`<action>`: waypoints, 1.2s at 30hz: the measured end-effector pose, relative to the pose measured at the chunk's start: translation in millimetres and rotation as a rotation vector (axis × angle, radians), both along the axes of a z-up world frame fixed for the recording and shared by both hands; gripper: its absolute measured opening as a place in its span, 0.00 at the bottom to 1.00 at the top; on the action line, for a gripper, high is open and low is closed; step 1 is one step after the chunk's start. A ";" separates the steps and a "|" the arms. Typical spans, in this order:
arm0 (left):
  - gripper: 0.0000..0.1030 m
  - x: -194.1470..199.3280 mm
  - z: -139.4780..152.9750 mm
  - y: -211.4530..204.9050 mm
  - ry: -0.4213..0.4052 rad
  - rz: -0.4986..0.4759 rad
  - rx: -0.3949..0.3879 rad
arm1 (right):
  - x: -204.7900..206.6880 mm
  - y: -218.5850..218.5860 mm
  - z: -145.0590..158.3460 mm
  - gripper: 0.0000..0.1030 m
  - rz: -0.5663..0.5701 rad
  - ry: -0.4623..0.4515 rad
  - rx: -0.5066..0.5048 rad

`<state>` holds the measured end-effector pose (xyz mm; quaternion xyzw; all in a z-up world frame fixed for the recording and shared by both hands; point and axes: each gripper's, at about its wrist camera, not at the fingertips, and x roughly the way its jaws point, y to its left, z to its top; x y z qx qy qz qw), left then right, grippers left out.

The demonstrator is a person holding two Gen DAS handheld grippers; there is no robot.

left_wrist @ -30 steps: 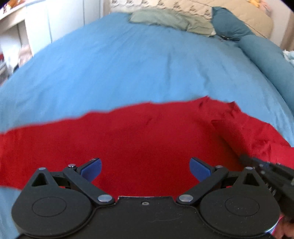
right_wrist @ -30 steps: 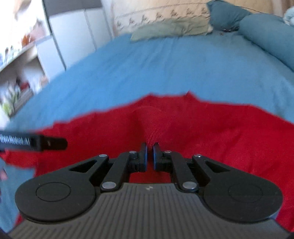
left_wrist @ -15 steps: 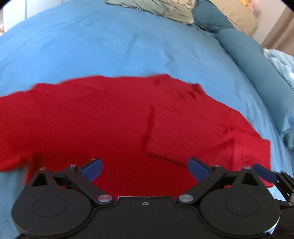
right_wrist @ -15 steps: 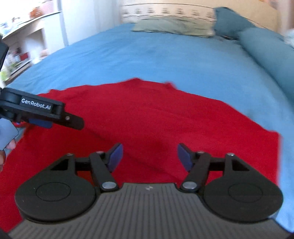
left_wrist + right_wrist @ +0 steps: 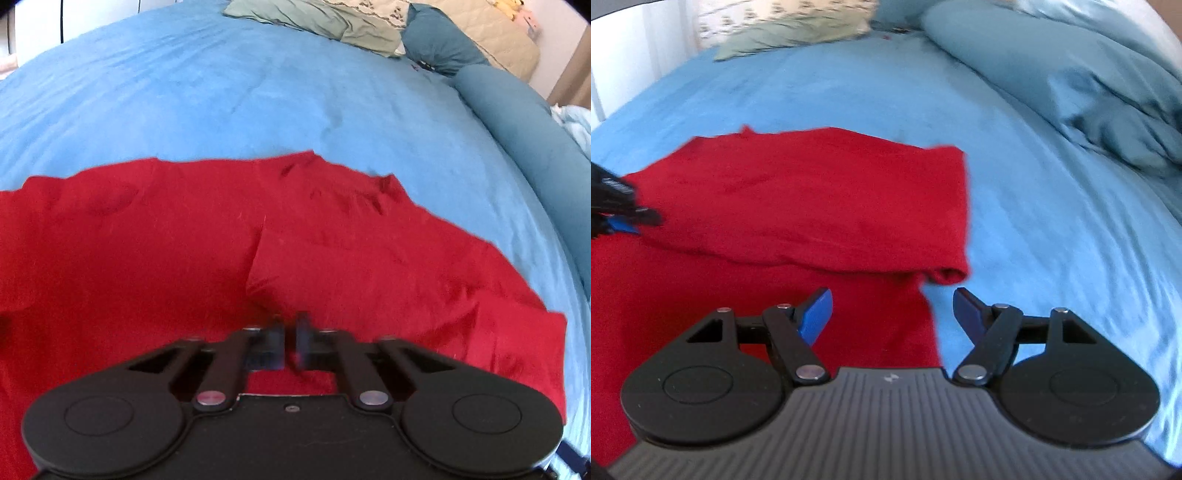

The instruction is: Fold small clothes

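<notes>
while our left claw (image 5: 290,341) is clenched on a pinch of the red garment (image 5: 147,258), our right claw (image 5: 892,314) hangs released above its right edge, grasping nothing. we see the garment spread on the blue bedsheet (image 5: 221,92), with the sleeve (image 5: 820,206) already laid across the body. we judge the folding as only begun: one sleeve looks tucked in, while the other side and the final halving remain. pillows (image 5: 314,18) lie well apart at the head of the bed.
</notes>
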<state>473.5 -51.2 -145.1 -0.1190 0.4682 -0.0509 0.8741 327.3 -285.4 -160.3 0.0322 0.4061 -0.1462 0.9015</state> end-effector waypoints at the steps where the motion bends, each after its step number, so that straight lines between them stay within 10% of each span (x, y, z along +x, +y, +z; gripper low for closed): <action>1: 0.04 1.1 5.0 1.5 -0.015 0.006 -0.013 | 0.7 -1.5 -1.4 0.86 -0.021 0.005 -0.011; 9: 0.04 -13.0 77.8 53.9 -0.256 0.094 0.061 | 21.3 -3.9 -8.3 0.86 -0.039 0.006 -0.044; 25: 0.05 -48.2 12.2 117.9 -0.139 0.146 0.096 | 31.1 -39.1 -11.6 0.88 -0.068 0.043 -0.077; 31: 0.38 -72.7 5.1 128.1 -0.070 0.143 0.178 | 32.7 -38.5 0.4 0.90 -0.001 0.075 -0.084; 36: 0.46 -93.3 32.5 125.1 -0.127 0.114 0.230 | 22.6 -6.9 35.5 0.90 0.219 -0.030 -0.016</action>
